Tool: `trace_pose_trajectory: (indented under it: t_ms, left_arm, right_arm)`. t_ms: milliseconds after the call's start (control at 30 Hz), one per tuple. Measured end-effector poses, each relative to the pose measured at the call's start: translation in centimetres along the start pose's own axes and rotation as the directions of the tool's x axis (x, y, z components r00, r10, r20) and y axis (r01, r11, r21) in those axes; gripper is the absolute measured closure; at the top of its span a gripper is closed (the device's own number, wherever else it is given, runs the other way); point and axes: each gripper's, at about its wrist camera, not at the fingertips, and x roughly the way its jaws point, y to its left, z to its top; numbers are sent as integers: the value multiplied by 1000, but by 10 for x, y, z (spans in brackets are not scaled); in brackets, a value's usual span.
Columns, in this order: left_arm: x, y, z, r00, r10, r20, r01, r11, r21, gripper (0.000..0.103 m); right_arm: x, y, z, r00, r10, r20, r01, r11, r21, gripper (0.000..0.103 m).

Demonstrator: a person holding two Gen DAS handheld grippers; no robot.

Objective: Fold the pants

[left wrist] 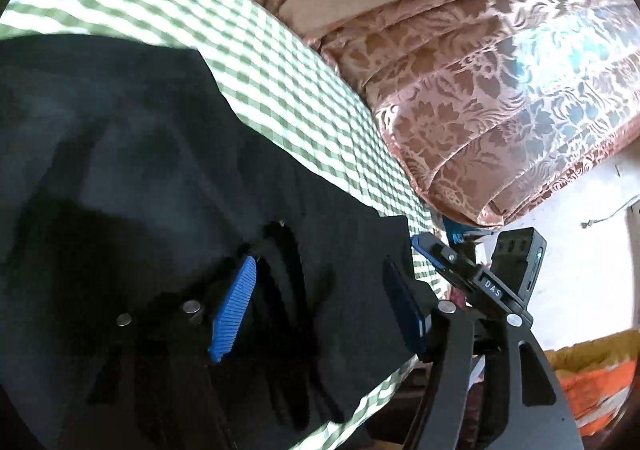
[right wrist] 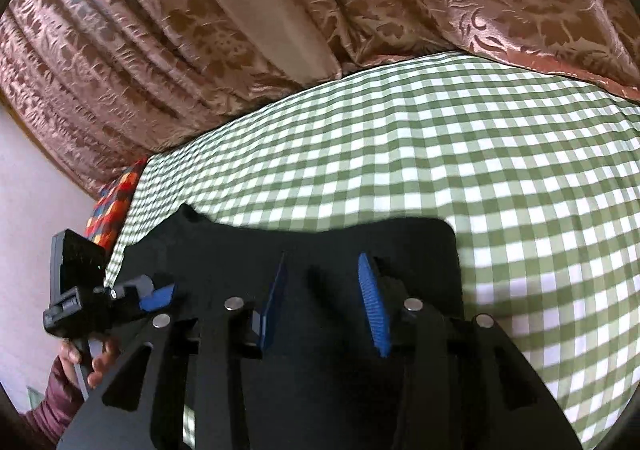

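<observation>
The black pants (left wrist: pixel 140 178) lie flat on the checked bed (right wrist: pixel 440 138); both the left tongs (left wrist: pixel 320 304) and right tongs (right wrist: pixel 324 306) stand open above them, gripping nothing; next, take matching edges and fold squarely.

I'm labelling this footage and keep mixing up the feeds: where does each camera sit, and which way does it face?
Left wrist: on the left tongs, looking down along the blue pads at the black pants on the green checked cloth, curtain behind; the right tongs show at right.
Right wrist: on the right tongs, looking down at the pants' folded edge, checked cloth beyond; the left tongs, a hand and a maroon sleeve show at left.
Shared: pants, cloth, curtain, each other's tongs.
</observation>
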Motion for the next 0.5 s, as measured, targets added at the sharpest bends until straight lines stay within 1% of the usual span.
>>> trace_pose_trajectory:
  t_ms: [33,67,100,133,167,200,233,267,300,333,367,400,433,467,500]
  left_arm:
    - [7,0,3,1000,11,-11,-11,1000,-13,38]
    - [12,0,5,1000,16,-15,-16,1000,-9,41]
    - [14,-2,5,1000,22,-9,-22,1000,3,52]
    - [15,-5,3,998,57,7,-57,998,37,83]
    - [13,-9,0,996,76,36,-79,995,65,94]
    - [7,-13,-5,995,71,77,-77,993,85,94]
    - [-2,-23,-12,989,73,127,-90,987,135,94]
    - [-6,-31,-19,983,97,153,-125,975,186,94]
    - [-4,-44,-29,969,176,175,-218,940,263,94]
    - [1,-46,-35,953,242,182,-288,909,301,94]
    - [9,-42,-37,939,298,172,-339,886,318,94]
    - [15,-36,-37,932,328,154,-361,879,311,94]
    - [17,-30,-36,933,332,139,-359,888,288,94]
    - [15,-27,-36,940,314,135,-339,902,267,94]
    - [12,-28,-36,941,310,139,-337,903,266,93]
  right_arm:
    - [1,-2,2,1000,-4,7,4,1000,8,66]
    - [3,-5,2,1000,-5,12,5,1000,18,66]
    - [6,-10,1,1000,-6,14,6,1000,29,66]
    - [9,-14,0,1000,-21,15,21,999,37,67]
    - [11,-18,0,1000,-27,9,26,999,44,68]
    - [15,-24,-4,1000,-17,-2,17,998,60,68]
    - [20,-31,-10,1000,8,-3,-8,997,81,69]
    - [23,-34,-15,1000,26,7,-27,996,85,69]
    - [26,-36,-22,999,37,25,-39,996,75,69]
    - [27,-36,-24,998,42,36,-44,996,74,69]
    - [27,-37,-25,998,47,46,-51,996,79,69]
    - [26,-36,-24,998,50,47,-54,995,82,69]
    - [25,-36,-23,998,50,44,-53,995,84,69]
    - [25,-34,-23,998,43,41,-46,996,79,69]
    - [24,-33,-22,999,35,37,-38,997,72,69]
